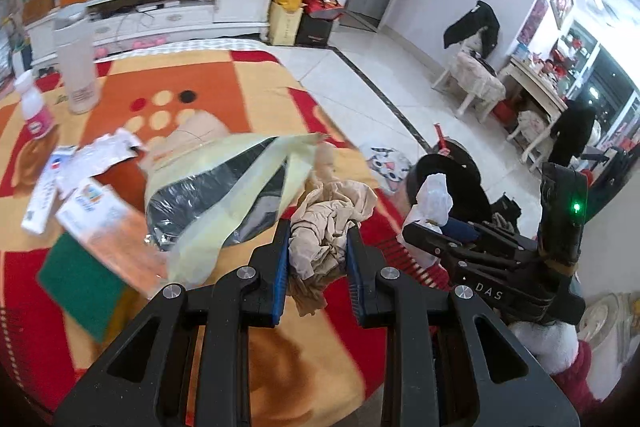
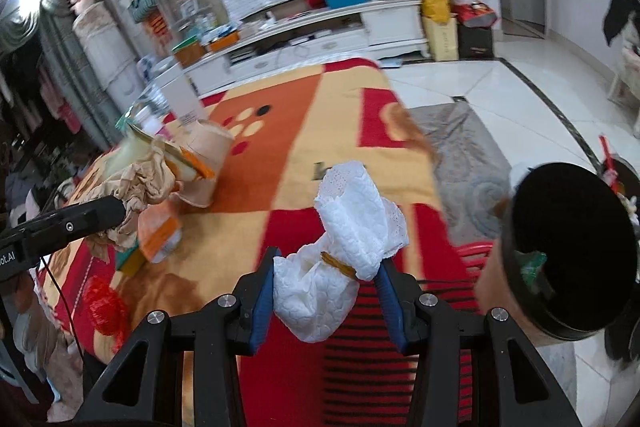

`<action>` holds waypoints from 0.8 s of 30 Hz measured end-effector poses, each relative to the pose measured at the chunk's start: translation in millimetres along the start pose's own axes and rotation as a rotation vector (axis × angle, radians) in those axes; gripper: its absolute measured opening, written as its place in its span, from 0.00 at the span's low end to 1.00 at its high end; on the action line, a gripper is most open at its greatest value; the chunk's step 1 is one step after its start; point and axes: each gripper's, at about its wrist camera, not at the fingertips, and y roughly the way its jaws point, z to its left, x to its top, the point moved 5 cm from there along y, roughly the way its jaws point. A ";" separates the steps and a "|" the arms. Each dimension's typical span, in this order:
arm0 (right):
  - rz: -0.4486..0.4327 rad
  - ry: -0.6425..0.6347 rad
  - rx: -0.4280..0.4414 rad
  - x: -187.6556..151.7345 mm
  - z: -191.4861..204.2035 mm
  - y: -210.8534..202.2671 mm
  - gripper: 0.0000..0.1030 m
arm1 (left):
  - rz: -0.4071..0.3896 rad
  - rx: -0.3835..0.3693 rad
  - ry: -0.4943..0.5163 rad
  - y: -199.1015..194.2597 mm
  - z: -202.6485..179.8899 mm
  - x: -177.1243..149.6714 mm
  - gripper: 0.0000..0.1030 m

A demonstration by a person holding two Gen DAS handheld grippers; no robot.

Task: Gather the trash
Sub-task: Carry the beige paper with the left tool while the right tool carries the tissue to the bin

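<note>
- The clear plastic box with an orange label [image 1: 116, 227], left of the left gripper's fingers, is smeared by motion; its print cannot be read.
- The round black bin [image 2: 572, 251], right of the right gripper, is cut off by the picture's edge; a green scrap [image 2: 530, 265] inside may be a wrapper.
- The crumpled beige paper [image 1: 328, 227] hides the inner faces of the blue pads.

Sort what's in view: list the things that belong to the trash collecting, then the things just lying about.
Job in hand:
- crumpled beige paper in the left claw
- white tissue wad in the right claw
- black bin
- torn yellow wrapper
- paper scraps

Lying about:
- green sponge
- frosted tumbler
- small bottle
- patterned blanket
</note>
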 end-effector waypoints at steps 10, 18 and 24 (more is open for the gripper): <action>-0.043 0.093 -0.070 -0.7 -63.6 -30.7 0.43 | 0.047 -0.069 0.045 39.5 -57.3 14.7 0.22; -0.070 0.149 -0.110 0.0 -101.9 -48.7 0.43 | 0.078 -0.101 0.076 62.5 -92.7 22.8 0.22; -0.072 0.180 -0.134 -2.3 -125.7 -55.3 0.43 | 0.080 -0.103 0.092 80.5 -113.9 28.0 0.22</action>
